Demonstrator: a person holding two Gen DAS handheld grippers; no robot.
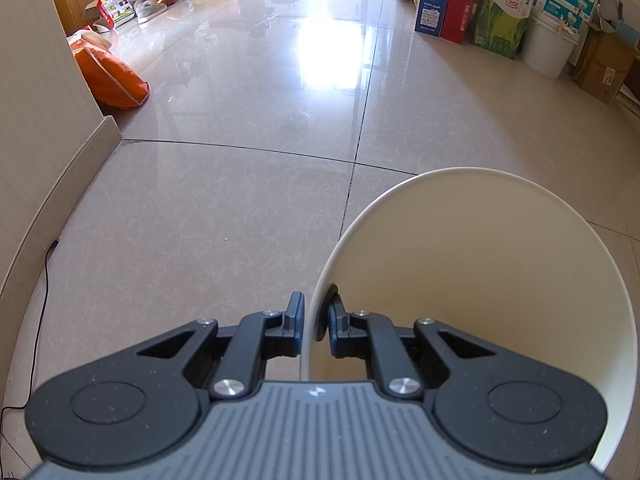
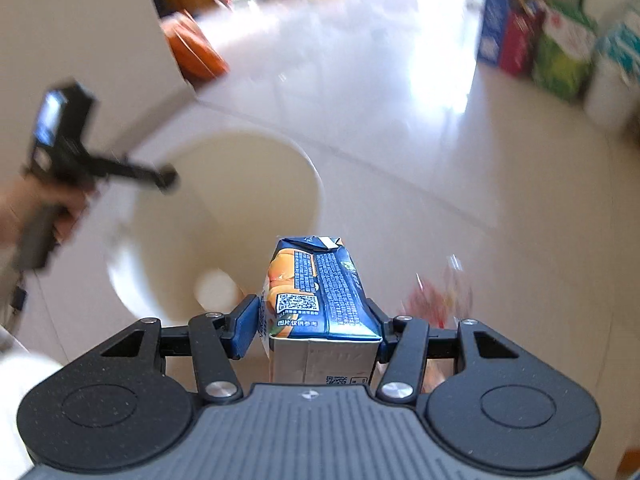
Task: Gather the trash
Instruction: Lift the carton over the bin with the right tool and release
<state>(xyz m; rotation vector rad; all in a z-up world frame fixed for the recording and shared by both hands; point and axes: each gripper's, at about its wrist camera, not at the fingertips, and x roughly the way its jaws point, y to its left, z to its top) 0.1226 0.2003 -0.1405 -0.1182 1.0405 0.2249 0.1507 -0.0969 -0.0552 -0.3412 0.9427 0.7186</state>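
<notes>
The left gripper [image 1: 314, 324] pinches the cream bin's [image 1: 500, 248] rim between closed jaws. Only the right wrist view shows the right gripper [image 2: 312, 320] clamping a blue-orange juice carton [image 2: 316, 292], with blurred red wrappers [image 2: 436, 300] on the floor at right.

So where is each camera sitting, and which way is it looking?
Left wrist view: it rides on the left tongs, looking forward over the shiny floor; the tongs pinch the rim of the white bin.
Right wrist view: it rides on the right tongs, looking down into the bin past the juice carton they squeeze; a hand holding the left tongs shows.
Both show the bin, the floor and the boxes along the far wall.
</notes>
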